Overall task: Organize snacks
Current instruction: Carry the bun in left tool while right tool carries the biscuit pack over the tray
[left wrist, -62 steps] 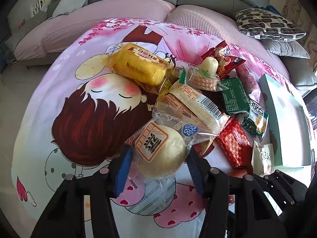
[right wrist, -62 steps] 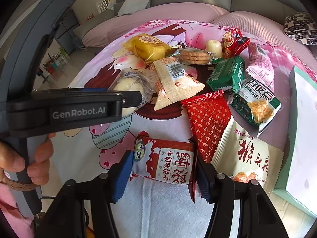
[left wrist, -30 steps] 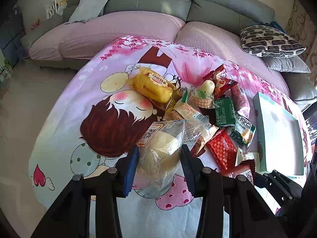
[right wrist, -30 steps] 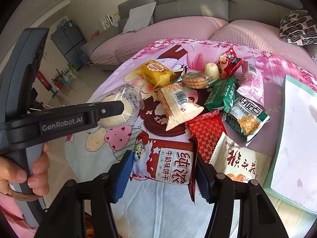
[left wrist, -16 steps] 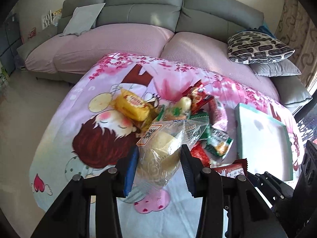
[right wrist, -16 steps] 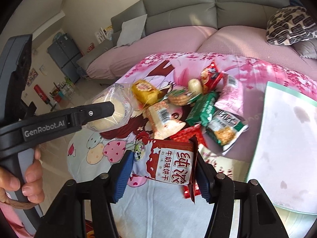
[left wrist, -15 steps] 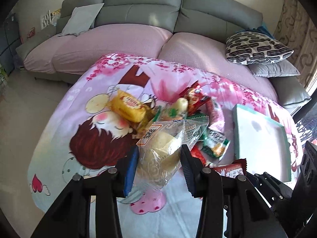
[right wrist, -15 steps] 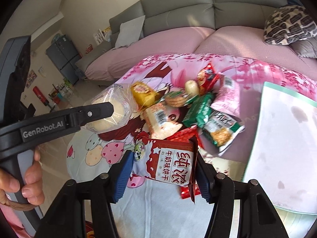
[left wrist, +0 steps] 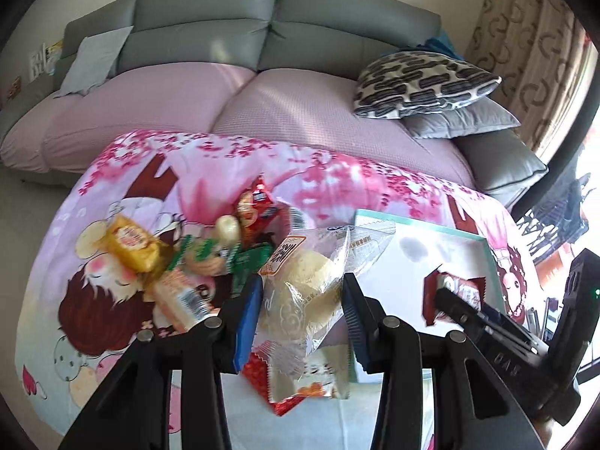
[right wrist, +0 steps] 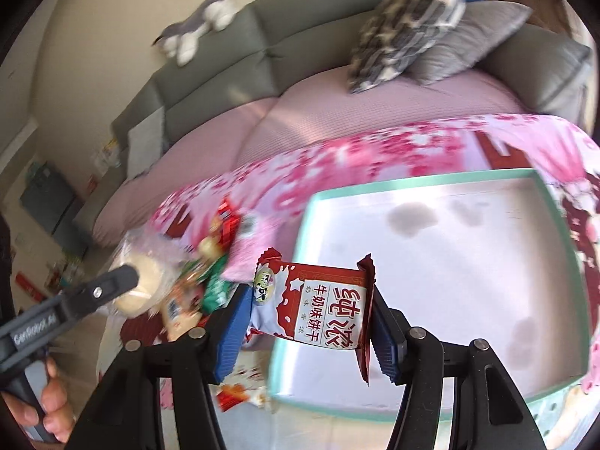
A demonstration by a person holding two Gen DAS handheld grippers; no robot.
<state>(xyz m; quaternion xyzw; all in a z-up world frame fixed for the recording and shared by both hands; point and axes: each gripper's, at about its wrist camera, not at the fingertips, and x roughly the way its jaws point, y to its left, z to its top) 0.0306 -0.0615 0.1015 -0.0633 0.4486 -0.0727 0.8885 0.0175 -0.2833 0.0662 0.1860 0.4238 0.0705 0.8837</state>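
My left gripper (left wrist: 300, 318) is shut on a clear bag with a pale round bun (left wrist: 303, 292), held up in the air over the snack pile. My right gripper (right wrist: 307, 322) is shut on a red and white milk biscuit packet (right wrist: 318, 307), held above the left edge of the white box with a teal rim (right wrist: 412, 183). The box (left wrist: 483, 247) is empty and lies on the pink cartoon cloth. The biscuit packet (left wrist: 455, 288) and right gripper show at the right of the left wrist view. The bun (right wrist: 142, 281) shows at the left of the right wrist view.
Loose snacks lie on the cloth left of the box: a yellow cake pack (left wrist: 131, 243), a red packet (left wrist: 258, 202), green packets (left wrist: 251, 258), a barcode packet (left wrist: 180, 292). A grey and pink sofa (left wrist: 225, 105) with patterned cushions (left wrist: 420, 82) stands behind.
Both grippers rose from the cloth with their snacks and swung right toward the box. The right gripper now holds its packet over the box's left edge.
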